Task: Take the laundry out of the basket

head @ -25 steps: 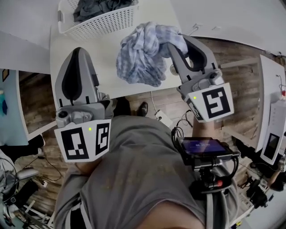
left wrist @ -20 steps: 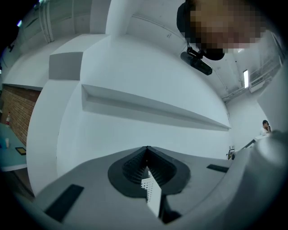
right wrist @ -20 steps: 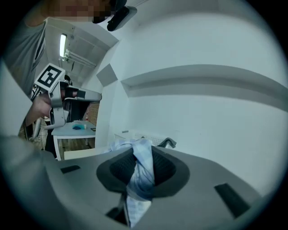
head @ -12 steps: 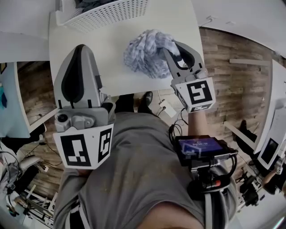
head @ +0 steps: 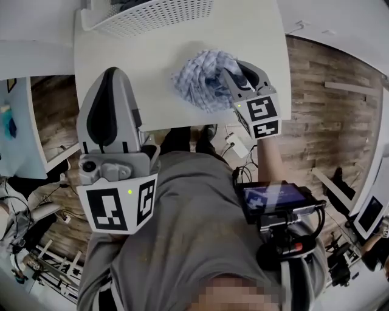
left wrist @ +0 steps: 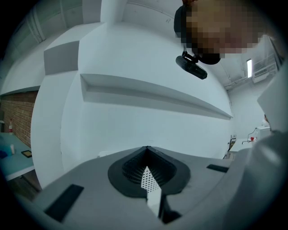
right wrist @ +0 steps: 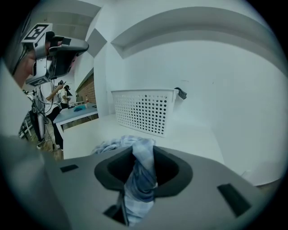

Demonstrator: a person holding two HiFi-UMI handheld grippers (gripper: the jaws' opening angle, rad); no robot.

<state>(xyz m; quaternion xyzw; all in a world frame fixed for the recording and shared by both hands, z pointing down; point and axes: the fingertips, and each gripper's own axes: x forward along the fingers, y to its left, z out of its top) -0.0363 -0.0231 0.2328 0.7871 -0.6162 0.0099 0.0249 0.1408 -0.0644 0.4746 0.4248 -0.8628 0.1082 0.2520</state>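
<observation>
The blue checked garment (head: 200, 82) lies heaped on the tabletop (head: 146, 73), at five o'clock from the basket (head: 158, 15). The right tool (head: 226, 78), whose jaws have just been opening, pinches a twisted fold of it, and the left tool (head: 111, 71) is closed and empty. The set-down looks to be in hand, and the next move calls for a full release and a reach back to the basket.

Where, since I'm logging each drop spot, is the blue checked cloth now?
Head view: the blue checked cloth lies bunched on the white table, right of centre, nearer than the basket, a fold between the right gripper's jaws, which have just been opening.
</observation>
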